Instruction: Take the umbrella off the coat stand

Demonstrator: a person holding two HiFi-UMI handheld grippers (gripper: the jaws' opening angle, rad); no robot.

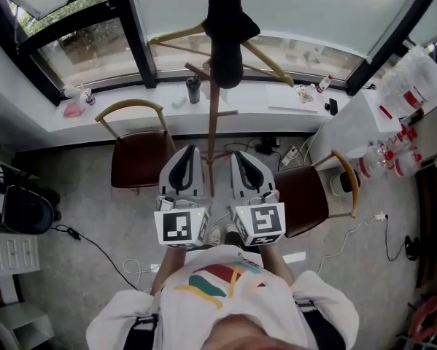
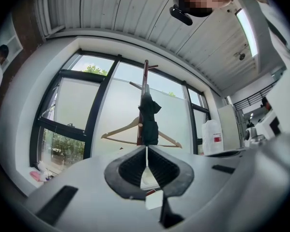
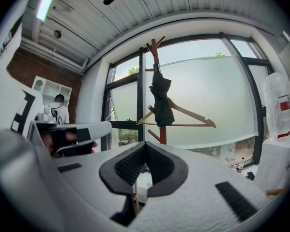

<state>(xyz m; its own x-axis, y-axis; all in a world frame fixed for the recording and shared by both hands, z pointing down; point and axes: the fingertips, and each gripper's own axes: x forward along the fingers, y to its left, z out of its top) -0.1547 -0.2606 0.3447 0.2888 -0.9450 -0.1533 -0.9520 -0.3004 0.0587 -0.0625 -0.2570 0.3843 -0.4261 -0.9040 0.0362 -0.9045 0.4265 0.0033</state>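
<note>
A black folded umbrella [image 1: 225, 39] hangs near the top of the wooden coat stand [image 1: 213, 122], in front of the window. The left gripper view has the umbrella [image 2: 148, 122] straight ahead on the stand [image 2: 145, 79]. In the right gripper view the umbrella [image 3: 161, 100] hangs a little right of centre. My left gripper [image 1: 189, 152] and right gripper [image 1: 241, 155] are side by side, level, pointing at the stand's pole and well short of the umbrella. Both are shut and hold nothing, as seen at the left gripper [image 2: 147, 149] and the right gripper [image 3: 145, 145].
A wooden clothes hanger [image 1: 269, 60] hangs on the stand behind the umbrella. Two dark red chairs [image 1: 138, 155] [image 1: 309, 195] flank the stand's base. The windowsill [image 1: 130, 115] carries a dark bottle [image 1: 194, 90] and small items. A white cabinet with bottles [image 1: 400, 141] stands at the right. Cables lie on the floor.
</note>
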